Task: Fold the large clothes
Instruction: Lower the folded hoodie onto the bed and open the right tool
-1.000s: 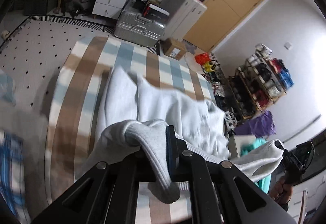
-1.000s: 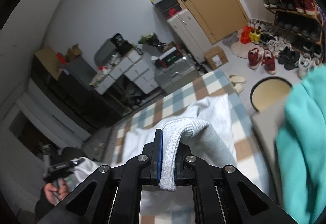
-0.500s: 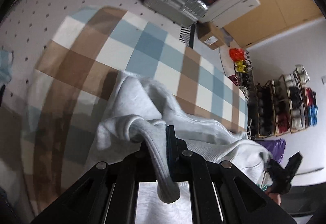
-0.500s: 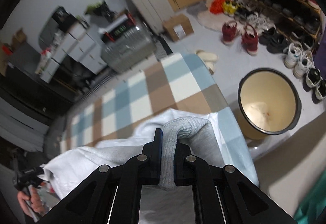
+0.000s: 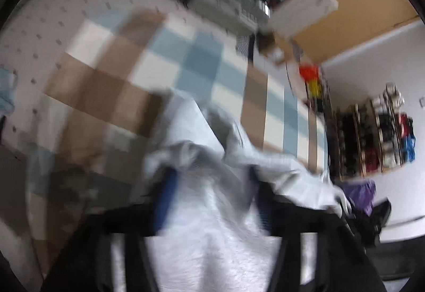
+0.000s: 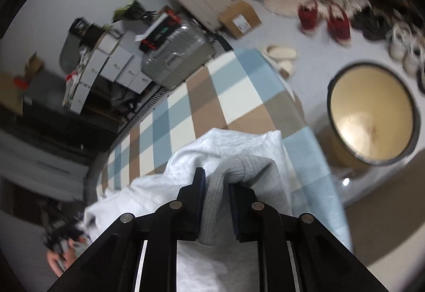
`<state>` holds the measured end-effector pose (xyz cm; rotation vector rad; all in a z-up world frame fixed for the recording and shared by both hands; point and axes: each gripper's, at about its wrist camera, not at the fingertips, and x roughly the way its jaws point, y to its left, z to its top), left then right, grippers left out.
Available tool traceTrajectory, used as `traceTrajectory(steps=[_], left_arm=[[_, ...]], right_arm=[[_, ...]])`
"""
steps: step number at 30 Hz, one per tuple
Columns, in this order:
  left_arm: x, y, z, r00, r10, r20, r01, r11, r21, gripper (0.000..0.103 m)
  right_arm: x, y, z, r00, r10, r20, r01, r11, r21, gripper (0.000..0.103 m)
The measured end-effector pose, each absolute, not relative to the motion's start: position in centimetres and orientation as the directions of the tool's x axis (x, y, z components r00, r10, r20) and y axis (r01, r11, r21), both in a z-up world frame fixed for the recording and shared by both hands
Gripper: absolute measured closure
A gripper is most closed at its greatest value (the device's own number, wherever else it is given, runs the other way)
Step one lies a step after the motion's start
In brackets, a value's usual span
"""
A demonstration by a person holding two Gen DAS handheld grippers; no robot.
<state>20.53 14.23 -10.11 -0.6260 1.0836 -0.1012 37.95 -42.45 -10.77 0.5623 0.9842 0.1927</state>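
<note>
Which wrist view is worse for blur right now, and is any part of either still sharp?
Left wrist view: heavy motion smear throughout; the left gripper, the grey sweatshirt and the checked blanket have soft edges. Right wrist view: the right gripper and the cuff are crisp, with blur only toward the shoes; fisheye bending in both.

You can read no text here: the label on the cardboard box (image 6: 240, 17) is too small, and the left wrist view is blurred.
</note>
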Motion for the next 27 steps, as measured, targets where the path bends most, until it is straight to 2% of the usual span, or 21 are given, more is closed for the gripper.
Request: traceTrajectory(steps=[1,2,4,6,7,9,10,15,17,23,25,26,27], left_arm=[[19.9,15.0,-9.3,0.519,-0.347,-0.782,-0.224,0.827,-0.516,0.023],[19.1,15.8,-8.4,0.551,-0.330,-0.766,-0.224,0.826,-0.517,0.022],[17.9,16.8,-7.7,0.562,-0.318,-0.764,-0.236,0.823,-0.517,0.022],[16.6,17.0,-7.7,0.528,-0.341,-0.778,-0.226,0.826,-0.516,0.022],[15.9,16.8,-7.8,0.509,-0.349,-0.787,-0.216,0.833,-0.509,0.022],[14.1,16.3,-7.8,0.489,-0.335,-0.805,-0.189,0.861,-0.473,0.022],[13.7,15.8,-7.8,0.488,-0.323,-0.811,-0.175,0.874,-0.453,0.022],[10.4,14.5,-9.2,0.448,-0.234,-0.863,-0.116,0.942,-0.315,0.022],[8.8,14.4,-10.3,0.419,-0.216,-0.882,-0.110,0.952,-0.285,0.022],[6.1,15.5,-12.6,0.354,-0.220,-0.909,-0.156,0.945,-0.289,0.022],[5.8,15.7,-13.0,0.366,-0.223,-0.904,-0.155,0.943,-0.295,0.022],[5.8,15.7,-13.3,0.371,-0.206,-0.906,-0.167,0.944,-0.284,0.022],[5.9,15.7,-13.7,0.367,-0.182,-0.912,-0.181,0.948,-0.262,0.022]], right_arm=[[37.2,-42.5,-10.0,0.568,0.402,-0.718,0.072,0.845,0.530,0.083],[36.7,-42.6,-9.4,0.579,0.406,-0.706,0.057,0.844,0.533,0.079],[35.7,-42.8,-8.1,0.610,0.397,-0.686,0.041,0.849,0.527,0.057],[34.2,-43.7,-6.7,0.678,0.360,-0.641,0.062,0.841,0.537,0.007],[33.8,-44.2,-6.2,0.702,0.372,-0.607,0.060,0.819,0.571,0.000],[32.4,-44.7,-5.4,0.724,0.401,-0.561,0.052,0.780,0.624,0.000],[32.0,-44.6,-5.1,0.717,0.403,-0.568,0.052,0.783,0.620,0.000],[28.6,-41.3,-4.8,0.622,0.325,-0.712,0.004,0.908,0.418,0.000],[27.0,-40.4,-5.7,0.596,0.325,-0.734,-0.038,0.925,0.378,0.000],[23.2,-39.9,-10.3,0.491,0.225,-0.842,-0.015,0.968,0.251,0.001],[22.4,-40.3,-11.6,0.466,0.225,-0.856,-0.007,0.968,0.250,0.006],[22.2,-40.4,-12.1,0.455,0.237,-0.858,-0.013,0.966,0.259,0.012],[22.1,-40.5,-12.7,0.444,0.243,-0.863,-0.019,0.965,0.262,0.013]])
